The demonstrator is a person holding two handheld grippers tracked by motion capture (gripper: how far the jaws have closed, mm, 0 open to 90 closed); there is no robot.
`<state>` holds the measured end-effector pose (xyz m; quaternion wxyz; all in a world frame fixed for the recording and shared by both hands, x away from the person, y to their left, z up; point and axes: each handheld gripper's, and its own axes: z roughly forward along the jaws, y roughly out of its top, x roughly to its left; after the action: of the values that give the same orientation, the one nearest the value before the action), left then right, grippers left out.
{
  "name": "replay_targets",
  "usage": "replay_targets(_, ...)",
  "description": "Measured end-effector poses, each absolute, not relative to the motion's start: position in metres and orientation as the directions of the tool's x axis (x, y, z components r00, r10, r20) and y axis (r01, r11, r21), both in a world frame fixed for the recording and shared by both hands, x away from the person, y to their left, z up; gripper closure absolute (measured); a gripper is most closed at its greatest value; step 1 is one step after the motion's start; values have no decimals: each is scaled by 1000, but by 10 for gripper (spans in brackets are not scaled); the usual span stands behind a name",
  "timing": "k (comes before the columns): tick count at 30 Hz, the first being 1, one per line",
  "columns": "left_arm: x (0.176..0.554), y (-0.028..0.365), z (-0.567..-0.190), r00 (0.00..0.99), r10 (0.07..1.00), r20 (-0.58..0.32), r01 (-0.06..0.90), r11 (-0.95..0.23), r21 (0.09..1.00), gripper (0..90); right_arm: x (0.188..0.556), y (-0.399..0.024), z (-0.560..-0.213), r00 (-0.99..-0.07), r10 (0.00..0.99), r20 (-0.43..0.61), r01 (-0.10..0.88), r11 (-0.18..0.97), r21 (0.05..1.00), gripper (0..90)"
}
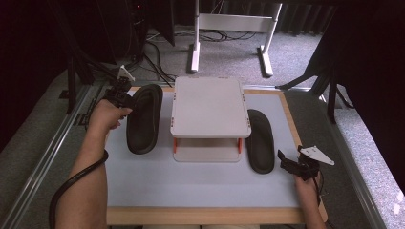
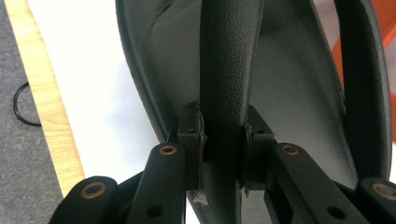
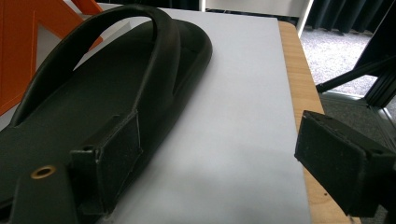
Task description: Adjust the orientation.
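Left sandal gripped and tilted; right sandal flat on mat.
Left gripper [image 1: 120, 95] clamps the strap of the left sandal [image 1: 143, 119], which is tilted beside the small shelf [image 1: 210, 107]. The right sandal [image 1: 260, 140] lies right of the shelf; right gripper [image 1: 291, 162] just beside it, jaws wide, holding nothing.

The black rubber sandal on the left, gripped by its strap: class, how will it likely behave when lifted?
The black rubber sandal probably hangs tilted, since the left claw pinches only its strap. The thick sole looks fairly stiff, likely light. The textured strap seems unlikely to slip.
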<state>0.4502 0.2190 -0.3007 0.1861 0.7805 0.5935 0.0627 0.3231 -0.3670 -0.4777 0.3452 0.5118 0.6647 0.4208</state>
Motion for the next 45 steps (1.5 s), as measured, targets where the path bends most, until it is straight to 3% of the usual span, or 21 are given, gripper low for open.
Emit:
replay_targets(16, 451, 177, -240, 335, 933, -133, 867, -250, 431, 743, 323, -367, -478, -238, 971, -23, 392, 117, 913, 137)
replay_targets(32, 472, 104, -247, 379, 909, -172, 859, -277, 430, 742, 323, -368, -478, -240, 971, -12, 390, 108, 914, 137)
replay_targets(45, 480, 83, -255, 347, 918, -193, 875, -243, 419, 740, 323, -369, -478, -244, 970, -10, 388, 107, 915, 137)
